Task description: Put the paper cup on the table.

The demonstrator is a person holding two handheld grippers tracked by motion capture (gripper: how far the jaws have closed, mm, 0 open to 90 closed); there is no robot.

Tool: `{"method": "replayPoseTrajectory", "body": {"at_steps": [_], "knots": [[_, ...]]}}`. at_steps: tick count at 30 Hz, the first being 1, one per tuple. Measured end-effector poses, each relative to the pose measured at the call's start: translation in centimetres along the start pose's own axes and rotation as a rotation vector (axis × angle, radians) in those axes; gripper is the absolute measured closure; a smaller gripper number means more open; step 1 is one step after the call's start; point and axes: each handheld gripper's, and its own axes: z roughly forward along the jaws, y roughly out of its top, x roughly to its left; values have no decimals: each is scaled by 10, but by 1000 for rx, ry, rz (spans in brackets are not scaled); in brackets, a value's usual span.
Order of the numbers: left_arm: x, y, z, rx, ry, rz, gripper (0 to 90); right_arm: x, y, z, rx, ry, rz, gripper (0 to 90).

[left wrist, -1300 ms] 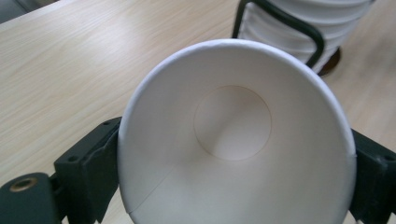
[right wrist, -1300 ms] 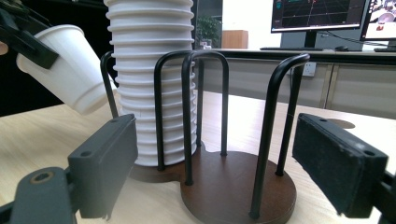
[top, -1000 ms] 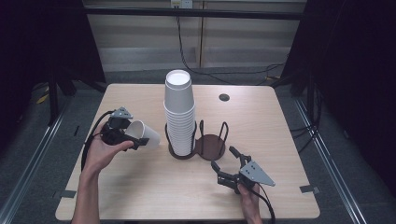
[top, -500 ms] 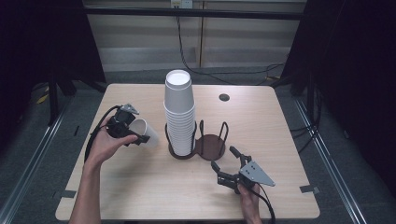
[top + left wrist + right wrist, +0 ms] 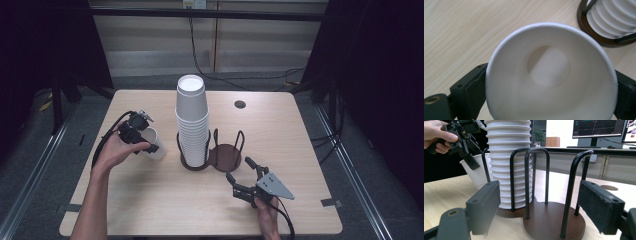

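Observation:
A single white paper cup point(image 5: 153, 135) rests slightly tilted on the wooden table point(image 5: 150, 200), left of the tall cup stack point(image 5: 191, 120). My left gripper point(image 5: 152, 142) comes down on it from above. Its jaws have just been opening, with the cup point(image 5: 549, 75) still between them and touching both pads. The stack sits in one ring of a dark two-ring wire holder point(image 5: 225, 157). My right gripper point(image 5: 239, 168) stands open near the front edge, facing the holder's empty ring point(image 5: 551, 220). The right gripper view also has the stack point(image 5: 509, 157), the cup point(image 5: 476, 175) and the left gripper point(image 5: 464, 142).
A round cable hole point(image 5: 240, 104) sits at the table's back right. Black cables trail from both grippers. A monitor point(image 5: 599, 128) stands on a desk behind the table. Bare tabletop lies along the front and at the right of the holder.
My left hand has carried the cup a little to the right, toward the stack, and slightly lower. The right hand has stayed where it was.

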Motion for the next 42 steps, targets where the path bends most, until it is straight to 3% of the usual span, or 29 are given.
{"method": "replayPoseTrajectory", "body": {"at_steps": [6, 10, 11, 16, 28, 30, 37, 42], "knots": [[2, 3, 1, 7, -1, -4, 58, 0, 0, 0, 1, 4, 3, 182], [-1, 6, 3, 12, 11, 20, 53, 0, 0, 0, 1, 3, 2, 182], [-1, 6, 3, 15, 10, 10, 52, 0, 0, 0, 0, 2, 0, 181], [-3, 10, 6, 26, 10, 54, 48, 0, 0, 0, 1, 5, 2, 181], [-3, 13, 18, 49, -8, 69, 38, 0, 0, 0, 0, 9, 0, 172], [-4, 13, 21, 48, 1, 63, 46, 0, 0, 0, -1, 10, 1, 172], [-1, 5, 28, 65, -37, 73, 69, 0, 0, 0, 0, 10, 2, 168], [0, -2, 29, 55, -25, 79, 76, 0, 0, 0, 0, 12, 2, 167]]}}
